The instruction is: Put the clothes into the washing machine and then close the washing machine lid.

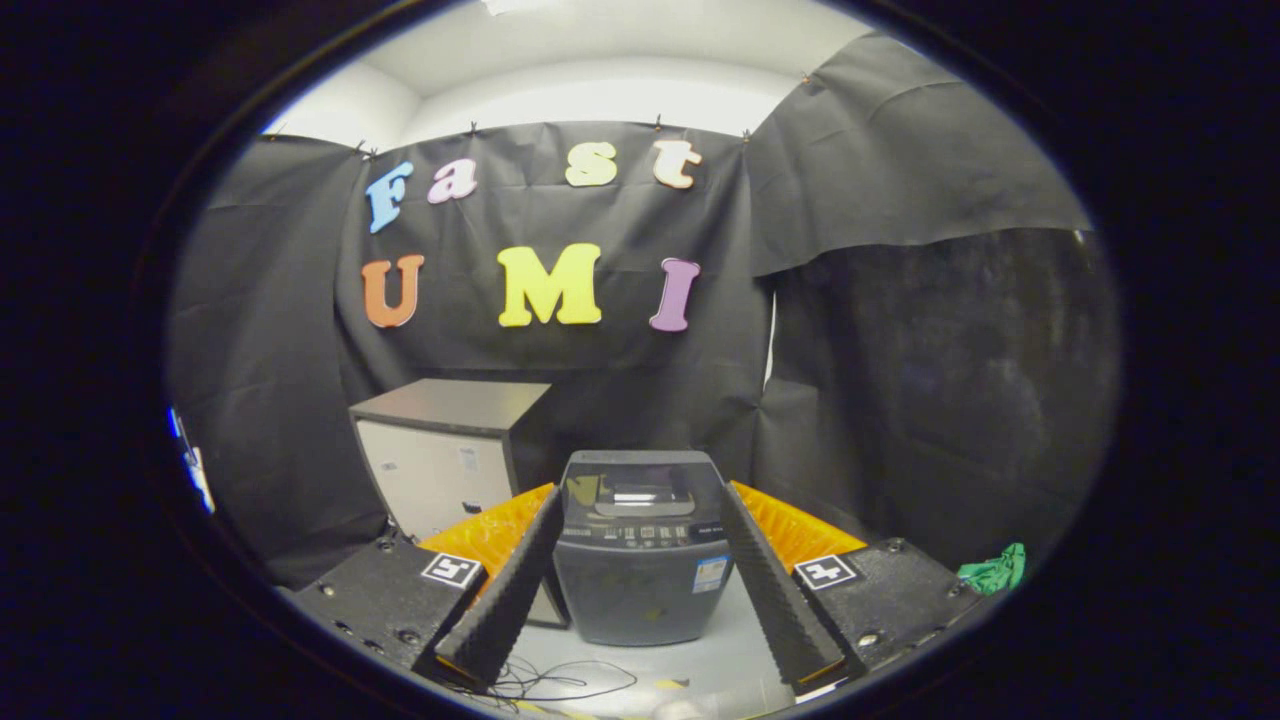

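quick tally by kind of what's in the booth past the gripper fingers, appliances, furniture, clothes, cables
Washing machine, lid shut, seen between the open gripper fingers: 1
Cabinet beside the machine: 1
Green cloth, off to the right: 1
Cable tangle on the floor: 1
Total: 4

We hold the gripper (640, 590) level and facing forward, its jaws spread wide with nothing between them. The two fingers (505, 590) reach ahead and draw slightly toward each other at their far ends, each rising from its own mounting block that bears a square marker.
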Tool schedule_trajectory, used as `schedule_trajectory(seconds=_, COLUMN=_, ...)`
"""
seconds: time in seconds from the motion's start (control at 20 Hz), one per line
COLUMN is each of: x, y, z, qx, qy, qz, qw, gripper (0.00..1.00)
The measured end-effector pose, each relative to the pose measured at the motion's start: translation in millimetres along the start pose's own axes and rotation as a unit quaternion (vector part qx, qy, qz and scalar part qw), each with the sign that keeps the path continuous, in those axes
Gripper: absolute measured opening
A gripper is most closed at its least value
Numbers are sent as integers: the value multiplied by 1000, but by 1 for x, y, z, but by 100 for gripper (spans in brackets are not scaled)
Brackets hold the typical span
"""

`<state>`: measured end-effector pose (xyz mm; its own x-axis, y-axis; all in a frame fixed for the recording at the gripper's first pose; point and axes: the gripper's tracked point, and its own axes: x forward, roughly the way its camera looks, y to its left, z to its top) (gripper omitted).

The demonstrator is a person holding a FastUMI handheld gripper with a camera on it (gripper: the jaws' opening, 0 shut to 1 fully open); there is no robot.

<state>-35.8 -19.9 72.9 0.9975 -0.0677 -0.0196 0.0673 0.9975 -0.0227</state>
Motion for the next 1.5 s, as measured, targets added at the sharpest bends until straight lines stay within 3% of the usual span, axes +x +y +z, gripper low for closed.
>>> schedule_trajectory(seconds=0.4, x=-26, y=7, z=-6, qx=10, qy=4, qz=4, qw=1000, gripper=99)
schedule_trajectory(seconds=1.5, x=-37, y=19, z=-18, qx=15, qy=14, qz=12, qw=1000, gripper=99)
